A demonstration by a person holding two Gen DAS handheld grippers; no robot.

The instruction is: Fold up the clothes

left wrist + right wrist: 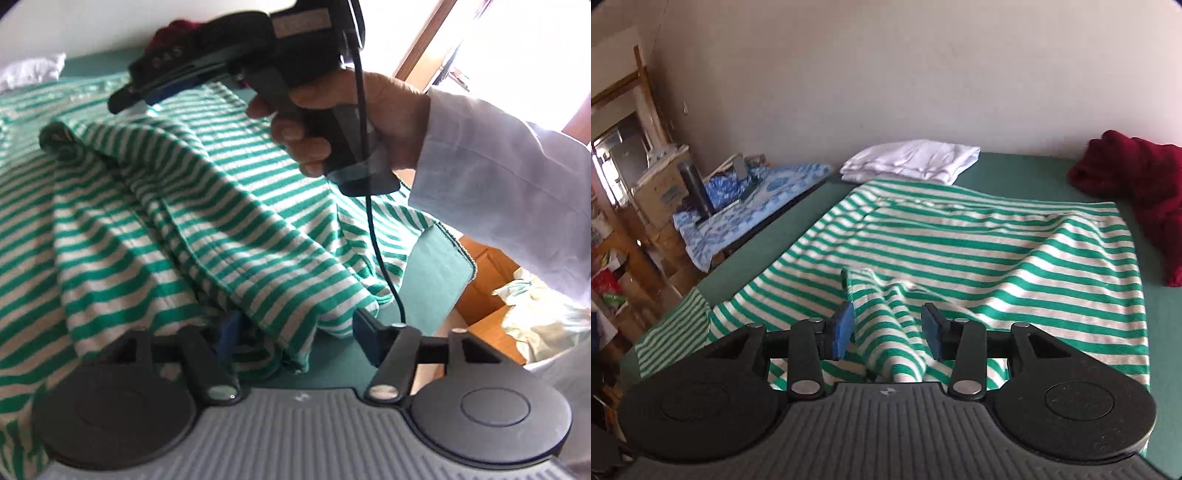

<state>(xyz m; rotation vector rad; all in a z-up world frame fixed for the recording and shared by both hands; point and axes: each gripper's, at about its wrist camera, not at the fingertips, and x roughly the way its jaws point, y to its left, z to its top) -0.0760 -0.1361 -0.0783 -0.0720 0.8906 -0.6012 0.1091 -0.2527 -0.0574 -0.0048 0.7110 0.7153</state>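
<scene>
A green-and-white striped garment [147, 206] [979, 251] lies spread on a green table [1034, 166]. One part is folded over into a thick ridge. My left gripper [297, 336] stands open at the garment's near hem, and the layered edge lies loosely between its blue pads [365, 339]. My right gripper [887, 330] is open low over the cloth, with a raised sleeve-like fold [879, 306] running between its fingers. In the left wrist view the right gripper [123, 99] hovers above the garment, held by a hand [369, 122] in a white sleeve.
A folded white cloth [912, 160] sits at the table's far edge, and a crumpled dark red garment [1134, 184] at the far right. A blue patterned board [746, 199] with clutter stands off the left side. Cardboard boxes [487, 295] stand beyond the table's corner [439, 266].
</scene>
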